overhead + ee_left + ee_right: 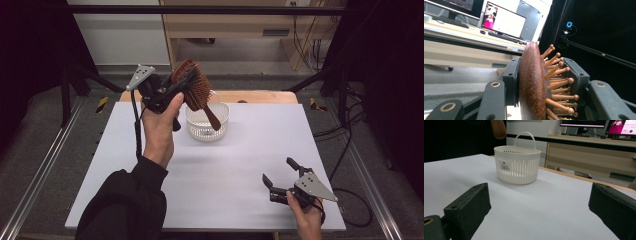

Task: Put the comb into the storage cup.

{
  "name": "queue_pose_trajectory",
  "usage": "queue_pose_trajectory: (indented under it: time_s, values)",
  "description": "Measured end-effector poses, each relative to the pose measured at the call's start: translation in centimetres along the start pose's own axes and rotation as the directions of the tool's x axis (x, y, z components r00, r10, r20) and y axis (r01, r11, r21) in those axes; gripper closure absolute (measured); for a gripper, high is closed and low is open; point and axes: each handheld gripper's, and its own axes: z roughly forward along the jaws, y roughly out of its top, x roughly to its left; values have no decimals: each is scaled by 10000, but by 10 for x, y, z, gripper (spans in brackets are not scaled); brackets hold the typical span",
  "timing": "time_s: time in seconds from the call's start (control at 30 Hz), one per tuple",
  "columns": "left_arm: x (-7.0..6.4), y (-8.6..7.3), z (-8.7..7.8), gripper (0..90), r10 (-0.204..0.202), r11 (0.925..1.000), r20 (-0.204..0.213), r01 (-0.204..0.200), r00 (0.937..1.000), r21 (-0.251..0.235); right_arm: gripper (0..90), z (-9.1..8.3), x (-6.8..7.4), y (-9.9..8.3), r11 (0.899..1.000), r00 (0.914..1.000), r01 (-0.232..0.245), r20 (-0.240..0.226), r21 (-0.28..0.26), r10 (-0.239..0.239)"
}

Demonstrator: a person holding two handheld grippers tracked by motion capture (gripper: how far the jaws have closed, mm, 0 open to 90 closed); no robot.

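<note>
Wooden hairbrush (196,89) sits clamped by its head in your left gripper (172,86), raised above the white basket (220,112) at twelve o'clock on the table (240,165), handle hanging into it, while your right gripper (281,176) rests at five o'clock, jaws apart.

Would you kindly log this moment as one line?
left gripper: shut on hairbrush, above basket | right gripper: open, empty, near table

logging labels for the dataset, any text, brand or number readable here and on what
Nothing here reads clearly.
White basket: a small sticker with a dark mark and fine print, too small to read.
Monitors behind the table: screen contents blurred.
Wooden hairbrush in the left tongs: no lettering visible.
</note>
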Motion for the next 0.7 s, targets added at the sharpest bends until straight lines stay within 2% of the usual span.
queue_pose_trajectory:
  time_s: [0.43, 0.7]
  values:
    - [15, -3, 18, 522, -227, 9993, -331, 218, 9992, -291, 32, 1, 0, -2, 9997, 9997, -221, -111, -78, 220]
    - [20, -5, 26, 522, -72, 9989, -549, 46, 9985, -464, 30, 1, -4, -2, 9987, 9987, -503, -51, -129, 503]
